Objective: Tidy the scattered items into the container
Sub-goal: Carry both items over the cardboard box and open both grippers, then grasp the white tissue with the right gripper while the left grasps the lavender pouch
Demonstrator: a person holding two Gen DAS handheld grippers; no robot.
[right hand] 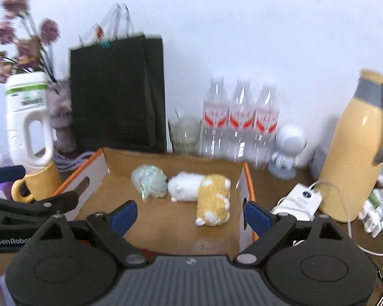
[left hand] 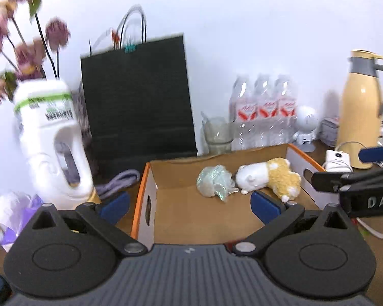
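Note:
An open cardboard box (left hand: pixel 145 188) (right hand: pixel 245 178) with an orange rim stands on the brown table. Inside it lie a white-and-yellow plush dog (left hand: pixel 270 178) (right hand: pixel 204 193) on its side and a crumpled pale green shiny item (left hand: pixel 215 182) (right hand: pixel 149 179), touching each other. My left gripper (left hand: pixel 190 209) hovers open over the box's near part, nothing between its blue pads. My right gripper (right hand: pixel 191 216) is also open and empty, above the box's near right side. Each view shows the other gripper's fingers (left hand: pixel 326 179) (right hand: pixel 58 200) at its edge.
Behind the box stand a black paper bag (left hand: pixel 138 97), a glass (left hand: pixel 217 134), three water bottles (right hand: pixel 240 119) and a white robot figurine (right hand: pixel 288 150). A white detergent jug (left hand: pixel 53 140), yellow mug (right hand: pixel 38 183) and flowers are left; a yellow thermos jug (right hand: pixel 355 153), white adapter (right hand: pixel 301 199) and cables right.

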